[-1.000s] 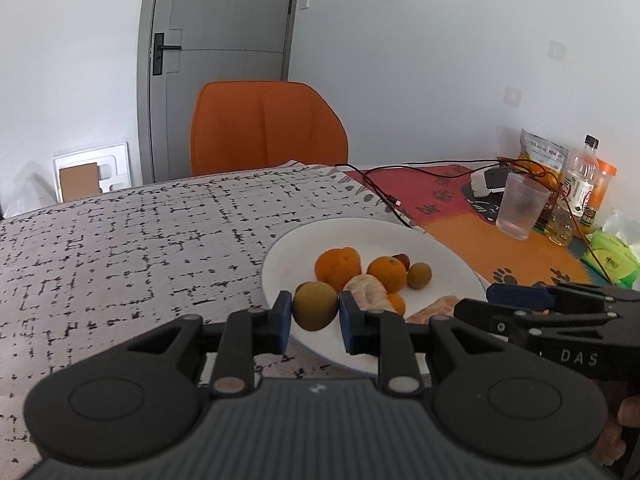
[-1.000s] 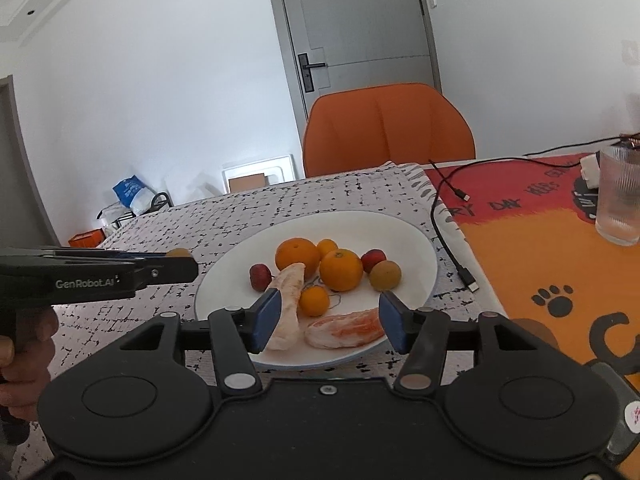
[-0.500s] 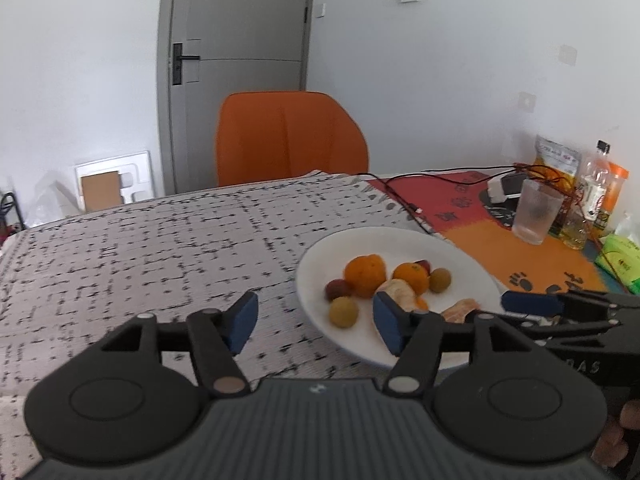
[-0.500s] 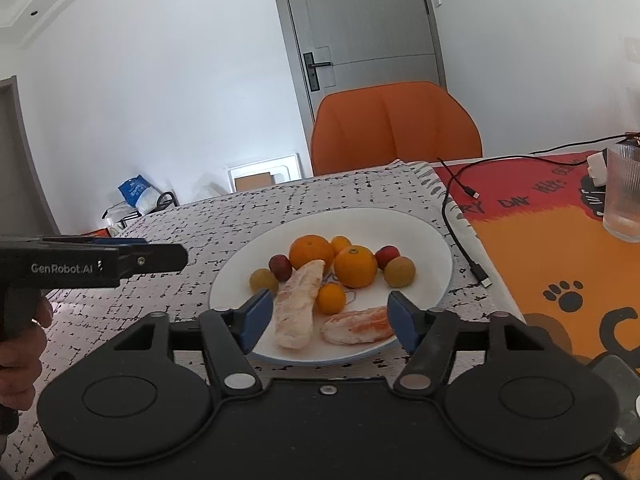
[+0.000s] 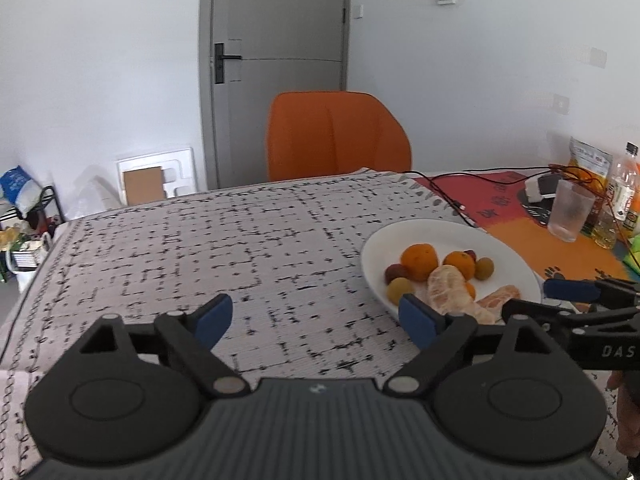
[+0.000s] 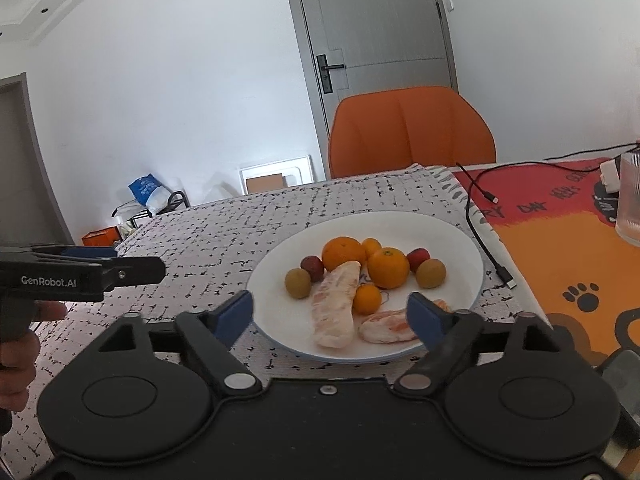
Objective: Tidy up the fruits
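A white plate on the patterned tablecloth holds oranges, small red and olive-green fruits and two peeled citrus pieces. The olive-green fruit lies at the plate's left side. The plate also shows in the left wrist view. My left gripper is open and empty, above the cloth to the left of the plate. My right gripper is open and empty, over the plate's near rim.
An orange chair stands behind the table. A black cable lies right of the plate on the orange-red mat. A glass, bottles and snack bags stand at the far right.
My left gripper opened, let go of the olive-green fruit onto the plate's left side, then drew back left and away from the plate. My right gripper stayed open near the plate.
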Available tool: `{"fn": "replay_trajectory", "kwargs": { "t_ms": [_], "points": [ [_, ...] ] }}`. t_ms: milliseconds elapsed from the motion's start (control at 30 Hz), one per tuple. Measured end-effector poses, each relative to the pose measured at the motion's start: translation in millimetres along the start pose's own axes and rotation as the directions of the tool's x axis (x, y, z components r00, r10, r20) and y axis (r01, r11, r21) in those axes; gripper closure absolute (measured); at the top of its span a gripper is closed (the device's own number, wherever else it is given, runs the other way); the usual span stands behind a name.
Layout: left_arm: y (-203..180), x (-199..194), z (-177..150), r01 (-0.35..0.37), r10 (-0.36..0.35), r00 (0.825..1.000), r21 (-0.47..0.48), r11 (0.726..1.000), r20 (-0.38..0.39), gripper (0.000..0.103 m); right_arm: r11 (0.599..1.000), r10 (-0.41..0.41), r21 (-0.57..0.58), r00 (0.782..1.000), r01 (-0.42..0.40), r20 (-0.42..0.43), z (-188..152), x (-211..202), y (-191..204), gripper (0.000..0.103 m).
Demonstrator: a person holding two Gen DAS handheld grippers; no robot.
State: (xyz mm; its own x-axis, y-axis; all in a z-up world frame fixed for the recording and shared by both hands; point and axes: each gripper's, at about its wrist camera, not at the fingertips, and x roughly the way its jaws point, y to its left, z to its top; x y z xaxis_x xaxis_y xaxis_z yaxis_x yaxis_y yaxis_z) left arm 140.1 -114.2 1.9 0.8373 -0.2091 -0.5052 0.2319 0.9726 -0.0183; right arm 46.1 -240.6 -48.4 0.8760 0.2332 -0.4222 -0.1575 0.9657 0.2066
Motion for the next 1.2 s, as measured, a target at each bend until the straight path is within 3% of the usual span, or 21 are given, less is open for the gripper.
{"fn": "replay_trajectory", "kwargs": {
  "t_ms": [67, 167, 400, 833, 1200],
  "points": [
    [4, -4, -1, -0.04, 0.04, 0.999, -0.009, 0.999, -0.004, 0.009, 1.0, -0.01, -0.01, 1.0, 0.01, 0.005, 1, -2, 5, 0.004],
    [13, -11, -4, -0.073, 0.072, 0.997, -0.03, 0.997, -0.004, 0.008, 1.0, -0.026, -0.016, 1.0, 0.026, 0.008, 2, -4, 13, 0.0],
    [31, -31, -9, -0.099, 0.1, 0.995, -0.064, 0.993, 0.002, 0.0, 0.999, -0.038, -0.033, 0.999, 0.038, -0.016, 1, -2, 29, 0.0],
    [54, -66, -17, -0.135, 0.138, 0.99, -0.1, 0.986, 0.032, 0.0, 0.999, 0.025, -0.042, 1.0, -0.025, -0.002, 1, -15, 59, 0.0],
    [68, -97, -30, -0.172, 0.179, 0.983, -0.153, 0.973, 0.031, 0.0, 0.999, 0.031, -0.03, 1.0, -0.03, 0.008, -1, -28, 71, 0.0]
  ]
}}
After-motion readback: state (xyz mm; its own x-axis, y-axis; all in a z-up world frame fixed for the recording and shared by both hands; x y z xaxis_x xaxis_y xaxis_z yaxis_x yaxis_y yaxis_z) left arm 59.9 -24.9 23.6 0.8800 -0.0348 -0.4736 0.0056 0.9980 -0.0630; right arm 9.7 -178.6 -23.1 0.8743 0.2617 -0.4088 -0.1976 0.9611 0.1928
